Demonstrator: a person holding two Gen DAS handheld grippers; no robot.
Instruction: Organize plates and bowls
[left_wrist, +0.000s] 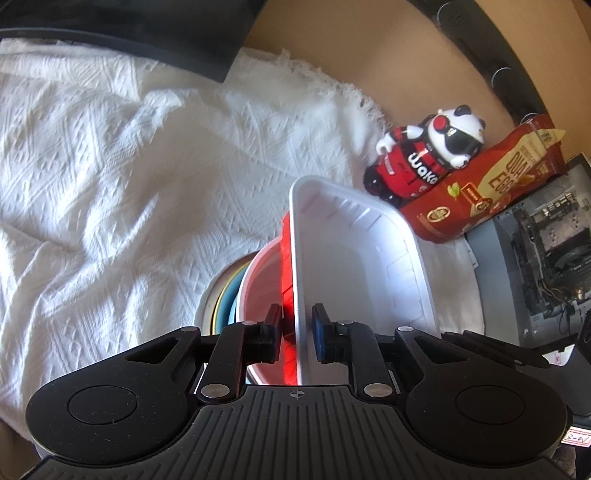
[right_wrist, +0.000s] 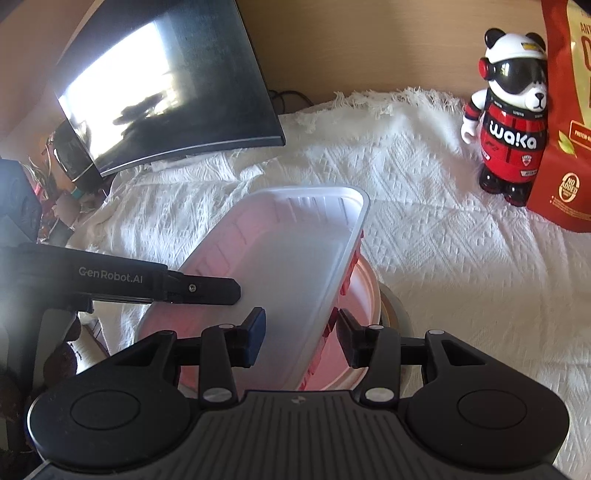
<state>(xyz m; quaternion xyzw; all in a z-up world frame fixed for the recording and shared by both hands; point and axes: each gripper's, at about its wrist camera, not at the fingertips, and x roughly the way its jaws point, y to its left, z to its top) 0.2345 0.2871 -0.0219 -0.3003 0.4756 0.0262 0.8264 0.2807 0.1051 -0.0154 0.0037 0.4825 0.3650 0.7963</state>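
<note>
I have both grippers, left (left_wrist: 295, 332) and right (right_wrist: 300, 334), clamped on the white tray (right_wrist: 291, 266), held tilted over the stacked bowls (left_wrist: 255, 291), not yet seated.

Each gripper was black plastic. The left gripper (left_wrist: 297, 332) had a ribbed grey-black base with a small crosshair mark in the middle, two round discs at its sides, and silver rivets on its linkage arms. One pad was blue, the other black. The right gripper (right_wrist: 300, 334) looked the same. Seen from the right wrist, the left gripper's side carried the white marking "GenRobot.AI" and a small screw.
</note>
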